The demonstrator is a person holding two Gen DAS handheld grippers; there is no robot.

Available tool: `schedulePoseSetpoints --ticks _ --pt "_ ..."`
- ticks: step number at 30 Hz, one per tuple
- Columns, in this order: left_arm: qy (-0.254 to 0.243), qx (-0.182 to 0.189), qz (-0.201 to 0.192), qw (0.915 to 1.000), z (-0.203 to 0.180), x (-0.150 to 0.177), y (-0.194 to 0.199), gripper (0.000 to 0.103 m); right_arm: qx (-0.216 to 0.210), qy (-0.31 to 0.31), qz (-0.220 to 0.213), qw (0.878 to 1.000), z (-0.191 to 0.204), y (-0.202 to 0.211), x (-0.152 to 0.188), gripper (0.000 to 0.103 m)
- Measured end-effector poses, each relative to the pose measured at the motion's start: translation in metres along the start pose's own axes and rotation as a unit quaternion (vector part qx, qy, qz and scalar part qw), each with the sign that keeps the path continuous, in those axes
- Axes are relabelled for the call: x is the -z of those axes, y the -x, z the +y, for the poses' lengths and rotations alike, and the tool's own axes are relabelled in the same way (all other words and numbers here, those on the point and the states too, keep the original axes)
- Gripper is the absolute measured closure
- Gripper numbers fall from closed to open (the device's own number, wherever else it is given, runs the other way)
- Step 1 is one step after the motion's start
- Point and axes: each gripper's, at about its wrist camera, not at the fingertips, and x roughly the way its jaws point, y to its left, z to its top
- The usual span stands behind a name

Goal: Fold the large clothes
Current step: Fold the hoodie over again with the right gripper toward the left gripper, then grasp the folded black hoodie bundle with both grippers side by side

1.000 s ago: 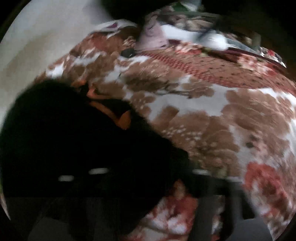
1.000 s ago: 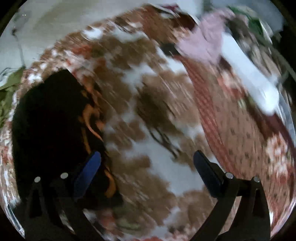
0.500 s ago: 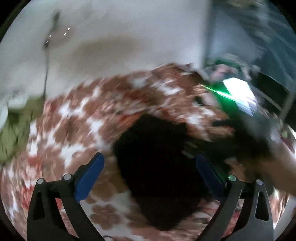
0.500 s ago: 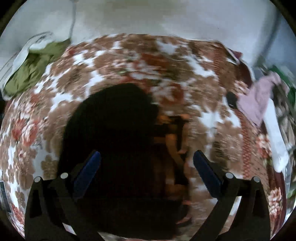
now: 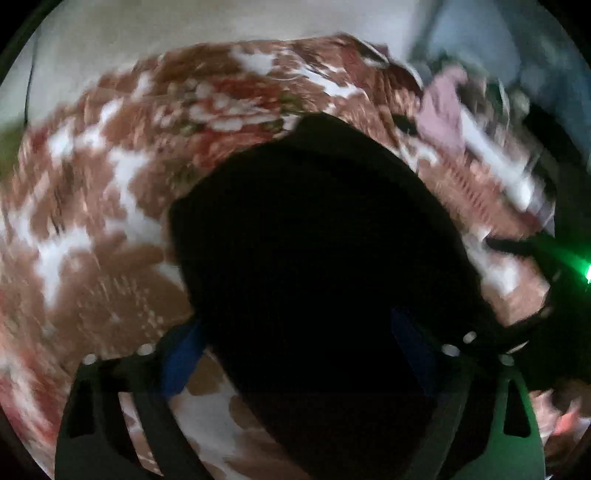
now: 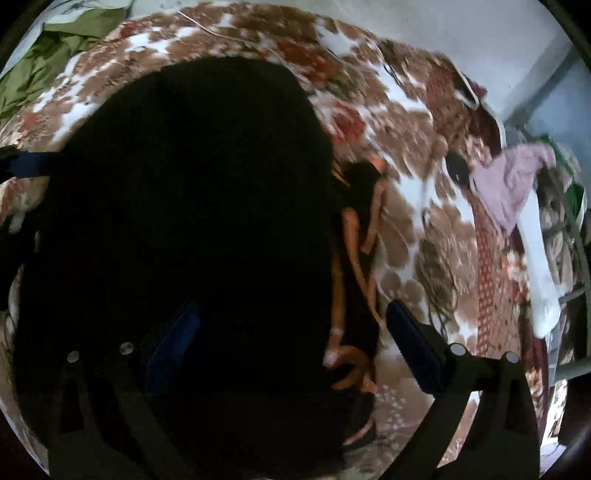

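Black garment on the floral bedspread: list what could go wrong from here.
1. The black garment shows almost no edges in either view, so a gripper may pinch the wrong layer.
2. The left gripper, jaws closing, and the open right gripper hover over it holding nothing; either might also catch the floral bedspread.
3. The orange trim lies bunched and could fold in crooked.

Floral brown bedspread, pale wall behind.

A black garment with orange trim lies on a brown, red and white floral bedspread.
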Motion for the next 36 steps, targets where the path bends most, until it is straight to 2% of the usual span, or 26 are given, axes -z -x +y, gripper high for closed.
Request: schedulePoseSetpoints --ticks 3,5,8,10,13,16,18,19,20,21,22,24,27,28,30,32,34,36 --pt "-0.050 -0.024 -0.014 0.9983 -0.035 -0.010 0.000 0.011 0.012 -0.003 0.018 1.000 -0.022 -0.012 0.018 0.005" --pt "-0.053 -0.029 -0.013 0.9981 -0.048 -0.017 -0.004 0.006 0.016 0.000 0.024 1.000 -0.028 -0.016 0.026 0.005" --pt "-0.040 -0.024 -0.008 0.9989 -0.057 -0.023 -0.022 0.005 0.012 -0.012 0.036 0.999 -0.042 -0.025 0.033 0.005" --pt "-0.012 -0.009 -0.003 0.9999 -0.050 -0.028 -0.035 0.004 0.012 -0.026 0.046 0.999 -0.051 -0.028 0.038 0.005" --pt "0.024 0.010 -0.003 0.9997 -0.040 -0.031 -0.041 0.004 0.009 -0.055 0.041 0.998 -0.063 -0.010 0.036 0.005" --pt "0.056 0.016 -0.014 0.9982 -0.037 -0.027 -0.048 0.004 -0.046 -0.129 -0.017 0.990 -0.078 0.031 0.026 0.005" --pt "0.068 0.016 -0.018 0.9974 -0.039 -0.026 -0.048 0.004 -0.099 -0.191 -0.029 0.976 -0.082 0.041 0.015 0.005" --pt "0.074 0.026 -0.014 0.9968 -0.037 -0.028 -0.043 0.006 -0.104 -0.200 -0.023 0.974 -0.076 0.038 0.008 0.004" --pt "0.082 0.027 -0.003 0.9963 -0.032 -0.029 -0.040 0.006 -0.090 -0.195 -0.025 0.976 -0.070 0.034 0.002 0.004" --pt "0.094 0.037 0.005 0.9948 -0.024 -0.029 -0.037 0.006 -0.107 -0.199 -0.039 0.973 -0.070 0.032 -0.002 0.005" --pt "0.103 0.051 0.006 0.9934 -0.013 -0.027 -0.031 0.005 -0.115 -0.206 -0.029 0.971 -0.071 0.026 -0.006 0.005" --pt "0.133 0.082 0.001 0.9877 0.012 -0.024 -0.019 0.005 -0.103 -0.206 -0.008 0.973 -0.071 0.023 -0.010 0.005" --pt "0.151 0.091 -0.019 0.9841 0.039 -0.025 0.002 0.005 -0.091 -0.173 -0.001 0.981 -0.056 0.025 -0.010 0.005" --pt "0.149 0.077 -0.026 0.9854 0.047 -0.028 0.013 0.005 -0.093 -0.153 0.008 0.984 -0.046 0.020 -0.009 0.005" --pt "0.137 0.058 -0.041 0.9880 0.051 -0.035 0.032 0.005 -0.077 -0.113 0.017 0.990 -0.024 0.011 -0.006 0.005" --pt "0.122 0.050 -0.055 0.9898 0.048 -0.045 0.052 0.005 -0.055 -0.089 0.004 0.994 -0.014 0.007 -0.002 0.005" --pt "0.094 0.057 -0.056 0.9924 0.035 -0.055 0.059 0.005 -0.041 -0.073 -0.002 0.997 -0.012 0.001 0.000 0.005" --pt "0.064 0.078 -0.040 0.9941 0.017 -0.064 0.050 0.005 -0.039 -0.060 0.004 0.997 -0.013 -0.007 0.001 0.005"
